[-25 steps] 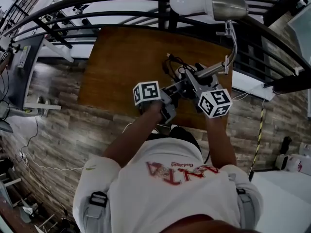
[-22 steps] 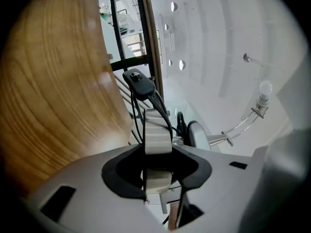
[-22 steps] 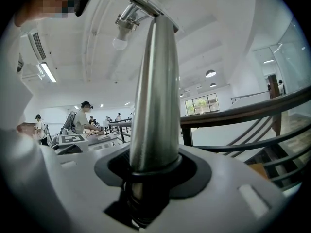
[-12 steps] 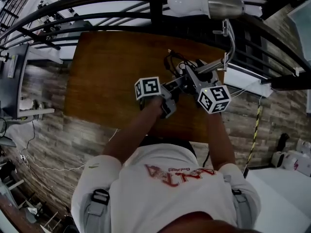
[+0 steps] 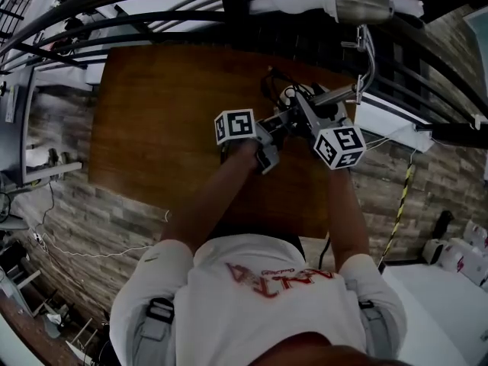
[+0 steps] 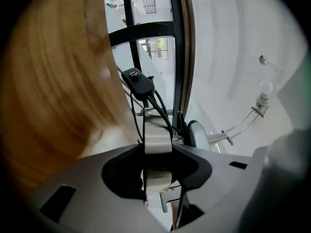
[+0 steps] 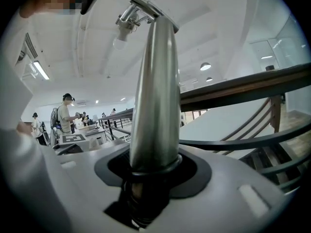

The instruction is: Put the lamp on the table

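1. Two arms (image 5: 217, 197) stretch forward from the white shirt (image 5: 267, 296). Since a second ago both hands have come further in over the table (image 5: 160, 128).
2. Left gripper (image 5: 268, 134): jaws part-way apart but clamped on the lamp (image 5: 358, 4) by its flat grey base piece (image 6: 158, 142), with the black cord (image 6: 141, 84) trailing ahead.
3. Right gripper (image 5: 309, 113): pinched round the metal stem (image 7: 155, 101), a firm-looking hold.
4. The lamp rides between them over the table's far-right area. I can't confirm touchdown.
5. Beyond it stands the dark railing (image 5: 152, 2). More tabletop lies under the load now, so setting down looks close.
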